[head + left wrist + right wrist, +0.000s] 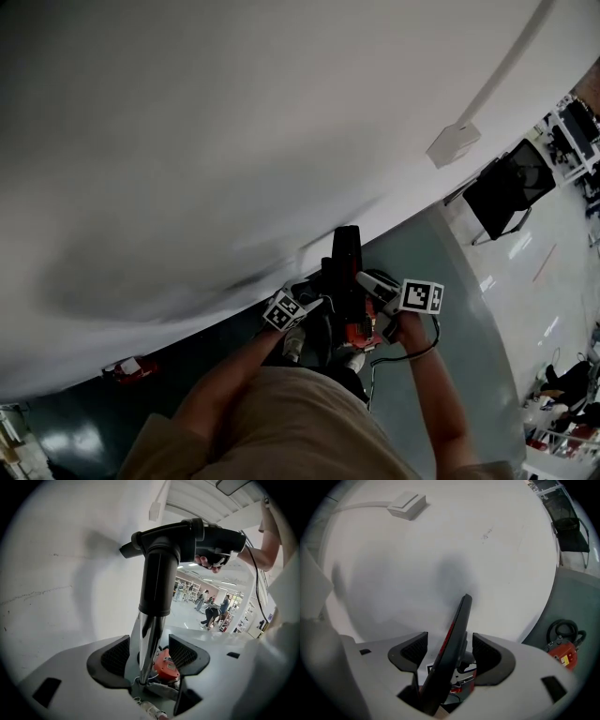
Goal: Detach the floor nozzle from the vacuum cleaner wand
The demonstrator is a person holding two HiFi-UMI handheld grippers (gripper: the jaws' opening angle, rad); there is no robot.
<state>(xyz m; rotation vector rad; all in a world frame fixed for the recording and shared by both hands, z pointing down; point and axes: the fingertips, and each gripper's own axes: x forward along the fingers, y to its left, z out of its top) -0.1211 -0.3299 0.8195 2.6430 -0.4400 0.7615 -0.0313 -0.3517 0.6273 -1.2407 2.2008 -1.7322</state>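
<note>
Filling most of every view is a white wall [234, 112], with grey-green floor [441, 281] curving along its foot. Only the head view takes in both of the person's arms, which meet at the black vacuum parts held up near the wall, and a black chair [506, 187] well off to the right. Only the left gripper view shows people [208, 606] in a bright room far behind, and the whole joint of the task's thing. There the floor nozzle [183, 534] lies crosswise at the top, and its black neck runs down as a sleeve over the chrome wand [149, 639], so the two are still joined. Only the right gripper view shows an orange vacuum body [562, 654] with a coiled black hose on the floor, and a small box [407, 504] on the wall. The left gripper [150, 656] has its jaws drawn in on the wand, one pad on each side of the shiny tube below the sleeve. The right gripper [450, 651] is closed about the nozzle, seen edge-on there as a thin, tilted black plate with a red stripe between the pads. In the left gripper view the person's hand [211, 562] sits just under that held end.
</note>
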